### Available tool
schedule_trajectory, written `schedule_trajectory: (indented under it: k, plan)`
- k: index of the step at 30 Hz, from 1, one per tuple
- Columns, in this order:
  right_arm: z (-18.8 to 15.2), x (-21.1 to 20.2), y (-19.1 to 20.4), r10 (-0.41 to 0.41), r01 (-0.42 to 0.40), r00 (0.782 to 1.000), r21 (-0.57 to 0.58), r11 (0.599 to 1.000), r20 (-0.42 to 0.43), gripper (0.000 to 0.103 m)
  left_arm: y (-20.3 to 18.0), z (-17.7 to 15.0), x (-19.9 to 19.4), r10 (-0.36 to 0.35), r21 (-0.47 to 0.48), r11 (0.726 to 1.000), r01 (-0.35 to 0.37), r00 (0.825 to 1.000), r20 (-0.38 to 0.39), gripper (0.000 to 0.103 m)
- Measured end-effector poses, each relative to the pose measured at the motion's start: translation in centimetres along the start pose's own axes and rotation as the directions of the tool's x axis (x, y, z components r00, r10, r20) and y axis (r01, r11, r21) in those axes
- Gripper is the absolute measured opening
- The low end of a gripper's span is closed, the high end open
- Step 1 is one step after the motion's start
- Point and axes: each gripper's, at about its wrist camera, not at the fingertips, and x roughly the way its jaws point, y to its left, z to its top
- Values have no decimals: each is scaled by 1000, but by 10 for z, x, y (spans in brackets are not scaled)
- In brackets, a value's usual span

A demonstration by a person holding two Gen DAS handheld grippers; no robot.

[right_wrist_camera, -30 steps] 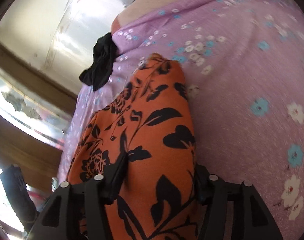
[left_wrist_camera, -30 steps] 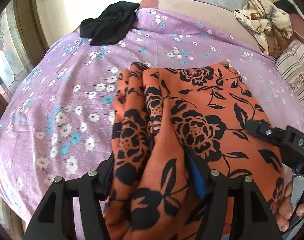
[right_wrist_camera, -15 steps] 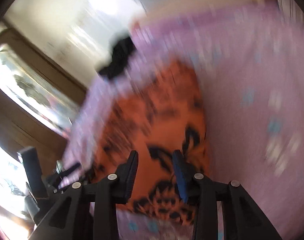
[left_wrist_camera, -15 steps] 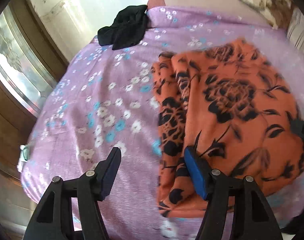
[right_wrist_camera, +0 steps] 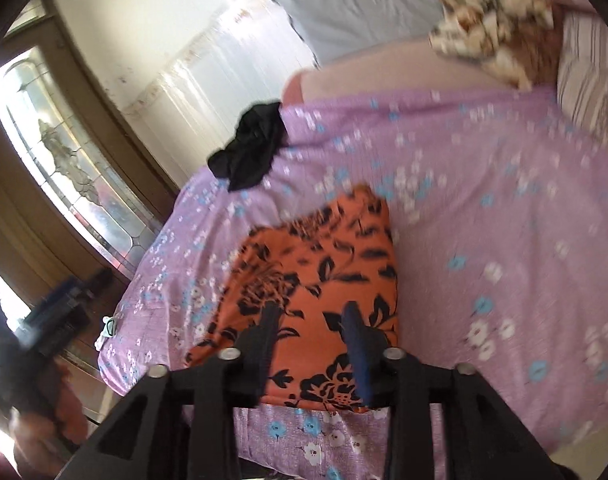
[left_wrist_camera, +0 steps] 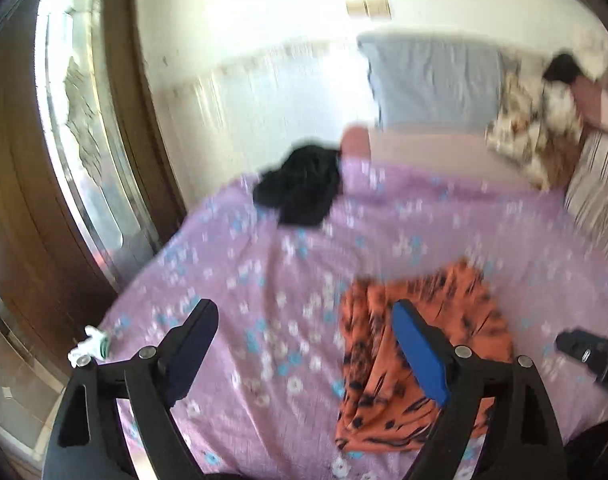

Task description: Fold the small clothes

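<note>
A folded orange cloth with black flowers (left_wrist_camera: 416,344) lies flat near the front edge of the bed; it also shows in the right wrist view (right_wrist_camera: 324,276). My left gripper (left_wrist_camera: 304,332) is open and empty, raised above the bed to the left of the cloth. My right gripper (right_wrist_camera: 310,320) is open with a narrower gap, empty, held above the cloth's near end. The right gripper's tip (left_wrist_camera: 588,354) shows in the left wrist view at the right edge.
A black garment (left_wrist_camera: 300,188) lies crumpled at the far left of the purple flowered bedsheet (left_wrist_camera: 424,220). A grey pillow (left_wrist_camera: 436,80), a patterned cloth pile (left_wrist_camera: 536,136) and a striped pillow (left_wrist_camera: 596,188) lie at the head. A glazed wooden door (left_wrist_camera: 76,140) stands left.
Both grippers let go of the orange cloth and pulled back and up from it. The cloth now lies folded on the bed. Both views are blurred by motion.
</note>
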Motion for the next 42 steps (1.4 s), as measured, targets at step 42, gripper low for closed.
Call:
schedule_trajectory:
  k: [42]
  plan:
    - [-3, -136, 100, -79, 176, 930, -246, 953, 360, 72, 29, 33, -126, -57, -54, 996, 66, 988, 144, 103]
